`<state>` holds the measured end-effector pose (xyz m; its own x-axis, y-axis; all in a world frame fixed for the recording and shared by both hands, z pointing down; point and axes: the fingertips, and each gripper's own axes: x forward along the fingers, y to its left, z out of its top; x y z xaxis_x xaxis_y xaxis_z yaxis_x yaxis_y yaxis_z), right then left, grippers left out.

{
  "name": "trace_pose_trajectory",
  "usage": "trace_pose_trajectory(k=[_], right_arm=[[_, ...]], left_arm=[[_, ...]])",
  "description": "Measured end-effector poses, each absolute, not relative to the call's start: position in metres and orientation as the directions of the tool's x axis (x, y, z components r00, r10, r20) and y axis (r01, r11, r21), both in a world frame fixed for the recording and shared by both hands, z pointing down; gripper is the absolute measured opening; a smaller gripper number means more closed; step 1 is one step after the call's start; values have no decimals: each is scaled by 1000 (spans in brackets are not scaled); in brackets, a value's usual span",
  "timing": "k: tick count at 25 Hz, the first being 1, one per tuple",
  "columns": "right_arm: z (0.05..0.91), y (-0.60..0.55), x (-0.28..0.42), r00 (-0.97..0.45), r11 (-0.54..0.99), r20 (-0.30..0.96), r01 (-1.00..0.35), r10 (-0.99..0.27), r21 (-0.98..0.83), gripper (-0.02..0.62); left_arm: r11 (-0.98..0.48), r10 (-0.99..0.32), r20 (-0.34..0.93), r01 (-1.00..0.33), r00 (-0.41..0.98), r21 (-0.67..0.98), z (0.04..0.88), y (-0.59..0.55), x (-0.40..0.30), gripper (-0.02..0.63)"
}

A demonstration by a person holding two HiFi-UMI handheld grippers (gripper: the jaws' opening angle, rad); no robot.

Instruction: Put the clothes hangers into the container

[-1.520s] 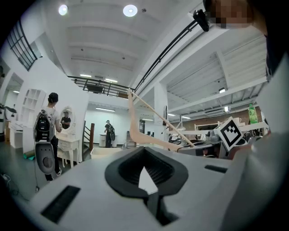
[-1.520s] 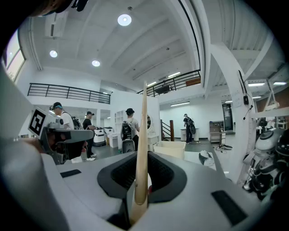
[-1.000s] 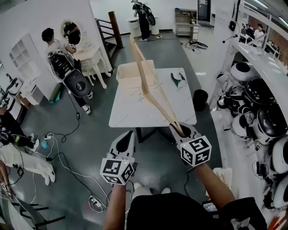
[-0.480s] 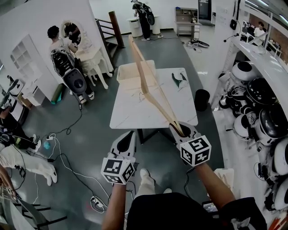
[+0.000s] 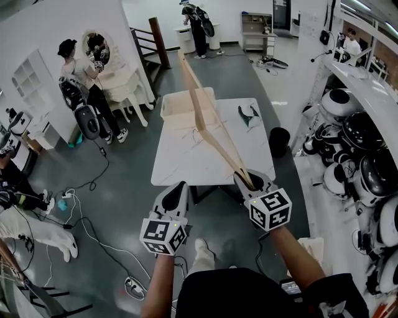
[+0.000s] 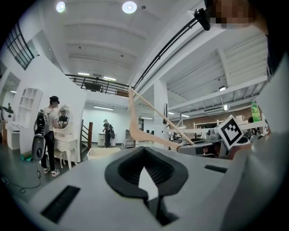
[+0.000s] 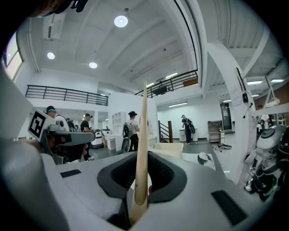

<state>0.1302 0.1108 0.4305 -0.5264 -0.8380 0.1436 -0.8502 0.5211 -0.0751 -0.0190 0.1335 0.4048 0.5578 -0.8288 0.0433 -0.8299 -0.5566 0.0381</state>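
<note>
A long pale wooden hanger (image 5: 208,133) sticks up and away from my right gripper (image 5: 249,181), which is shut on one of its ends. In the right gripper view the hanger's arm (image 7: 142,153) rises between the jaws. My left gripper (image 5: 176,189) is held level beside it, shut with nothing in it; from its own view the wooden hanger (image 6: 135,113) shows to the right. Ahead stands a white table (image 5: 180,161) with a beige container (image 5: 180,102) at its far left. A dark green hanger (image 5: 249,113) lies on the table's far right.
A black bin (image 5: 278,136) stands right of the table. White robot shells fill the shelving (image 5: 354,143) on the right. Two people stand by a vanity (image 5: 93,68) at the left, and another person (image 5: 198,18) at the back. Cables (image 5: 81,211) trail over the floor on the left.
Both grippers have drifted slightly towards the table with the hanger still held. The people at the left have shifted, and my foot has stepped forward below.
</note>
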Motion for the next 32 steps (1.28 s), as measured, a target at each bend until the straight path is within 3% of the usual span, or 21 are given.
trace_pose_trajectory(k=[32], right_arm=[[422,-58,51,-483,478,176,-875,-857,-77,63]], left_arm=[[-587,-806,39,-807,590,72,394,-41,-100,5]])
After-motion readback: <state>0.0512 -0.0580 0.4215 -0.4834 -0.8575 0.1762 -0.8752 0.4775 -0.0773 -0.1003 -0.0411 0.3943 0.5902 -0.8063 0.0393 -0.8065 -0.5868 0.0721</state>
